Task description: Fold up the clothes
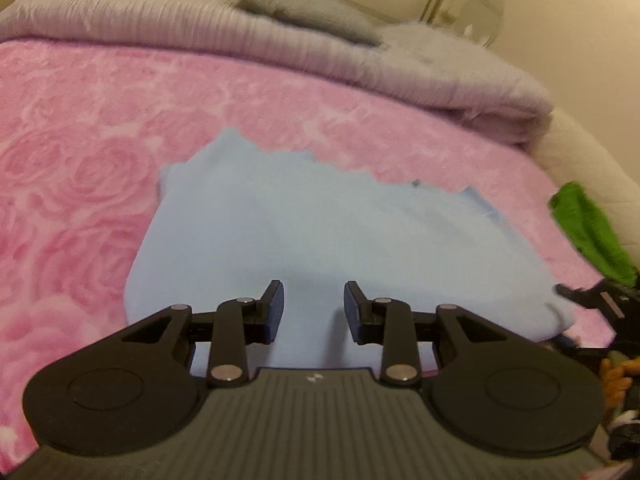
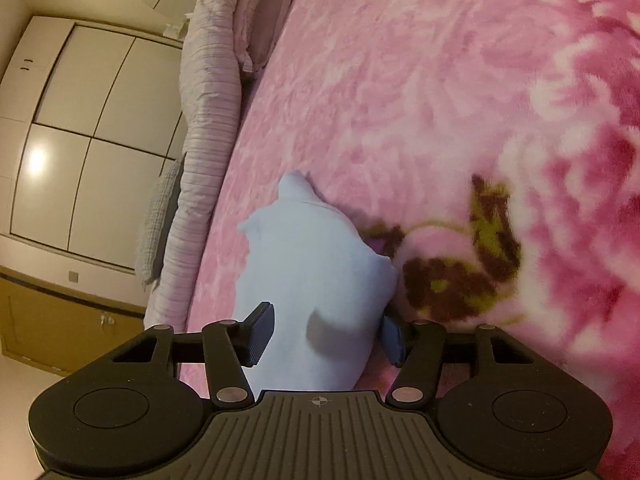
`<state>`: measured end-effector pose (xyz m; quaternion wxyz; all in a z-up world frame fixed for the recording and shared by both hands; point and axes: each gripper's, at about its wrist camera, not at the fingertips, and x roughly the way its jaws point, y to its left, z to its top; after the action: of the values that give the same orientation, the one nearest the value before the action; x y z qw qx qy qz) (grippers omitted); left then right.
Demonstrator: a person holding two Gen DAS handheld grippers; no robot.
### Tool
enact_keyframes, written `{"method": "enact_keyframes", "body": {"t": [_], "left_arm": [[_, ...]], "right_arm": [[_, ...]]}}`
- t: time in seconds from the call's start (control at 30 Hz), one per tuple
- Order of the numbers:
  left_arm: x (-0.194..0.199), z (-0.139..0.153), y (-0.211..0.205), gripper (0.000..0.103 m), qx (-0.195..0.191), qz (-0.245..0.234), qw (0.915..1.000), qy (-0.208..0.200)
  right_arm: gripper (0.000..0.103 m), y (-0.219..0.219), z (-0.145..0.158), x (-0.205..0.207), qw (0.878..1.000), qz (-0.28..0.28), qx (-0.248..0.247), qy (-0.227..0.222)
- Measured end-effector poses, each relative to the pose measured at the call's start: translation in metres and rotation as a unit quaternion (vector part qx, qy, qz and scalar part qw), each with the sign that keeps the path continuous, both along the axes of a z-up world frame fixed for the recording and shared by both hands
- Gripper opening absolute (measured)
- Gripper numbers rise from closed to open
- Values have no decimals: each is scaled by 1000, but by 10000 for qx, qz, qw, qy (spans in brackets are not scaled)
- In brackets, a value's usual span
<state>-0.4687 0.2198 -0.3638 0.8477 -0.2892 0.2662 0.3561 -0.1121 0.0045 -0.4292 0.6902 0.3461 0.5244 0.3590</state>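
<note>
A light blue garment (image 1: 320, 232) lies folded flat on a pink rose-patterned blanket (image 1: 80, 140). My left gripper (image 1: 314, 308) hovers over the garment's near part. It is open, and only flat cloth shows below the gap between its fingers. In the right wrist view the same blue garment (image 2: 312, 264) runs away from the camera, narrowing to a small point at its far end. My right gripper (image 2: 326, 332) stands open and wide astride the garment's near end. The cloth lies between its pads, and its edge covers part of the right pad (image 2: 390, 340).
A folded lilac-grey quilt (image 1: 240, 40) with a grey pillow (image 1: 304, 12) lines the bed's far side. A green cloth (image 1: 588, 228) lies at the right edge of the bed. White wardrobe doors (image 2: 80, 120) stand beyond the quilt (image 2: 208, 120). Bare pink blanket (image 2: 400, 100) spreads around the garment.
</note>
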Motion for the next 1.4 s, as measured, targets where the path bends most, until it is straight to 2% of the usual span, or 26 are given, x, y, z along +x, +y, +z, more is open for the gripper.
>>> {"method": "enact_keyframes", "body": {"t": [0.1,0.23,0.3,0.37,0.43,0.57,0.63,0.67,0.7,0.73,0.77,0.83,0.97,1.17,1.33,1.4], "left_arm": [[-24,2,-8,28,-159,69,9996,-233],[-68,-8,-21,34,-965,632,9916,-590],[-83,-19,-19,38,-1483,1107,9776,-1004],[-94,-30,-14,39,-1915,1553,9586,-1422],[-97,-39,-6,39,-2130,1895,9429,-1723],[-102,-57,10,39,-2512,2532,9057,-2293],[-102,-63,15,37,-2554,2717,8935,-2503],[-102,-65,16,34,-2491,2745,8931,-2550],[-101,-65,16,19,-2379,2737,8966,-2542],[-100,-64,15,14,-2262,2702,9011,-2526],[-101,-62,14,13,-2137,2638,9068,-2501],[-102,-59,11,11,-1914,2521,9164,-2450],[-107,-44,-4,9,-1608,2294,9290,-2417],[-129,-11,-49,9,-1537,1871,9343,-2615],[-135,-27,-63,13,-1762,1882,9461,-1961],[-140,-28,-61,17,-1720,1901,9506,-1749]], "right_arm": [[60,-7,1,-1,10000,39,87,24],[60,-20,1,-1,9997,138,185,77],[60,-24,2,-2,9996,203,195,78],[60,-24,3,-3,9997,202,154,43],[60,-22,5,-4,9997,191,107,48],[60,-18,4,-4,9998,153,53,70],[60,-14,4,-4,9999,127,20,44],[59,-10,4,-3,9999,118,-4,14],[59,-9,5,-4,9999,119,-47,-45],[40,-7,7,-4,9998,114,-117,-107],[15,-6,7,-4,9996,91,-209,-172],[12,-11,4,-3,9999,63,-108,-83],[9,-28,8,-6,9999,77,75,-50],[9,-72,28,-14,9998,108,112,-104],[10,-102,29,-20,9985,424,-264,-222],[19,-105,26,-20,9980,464,-384,-170]]}}
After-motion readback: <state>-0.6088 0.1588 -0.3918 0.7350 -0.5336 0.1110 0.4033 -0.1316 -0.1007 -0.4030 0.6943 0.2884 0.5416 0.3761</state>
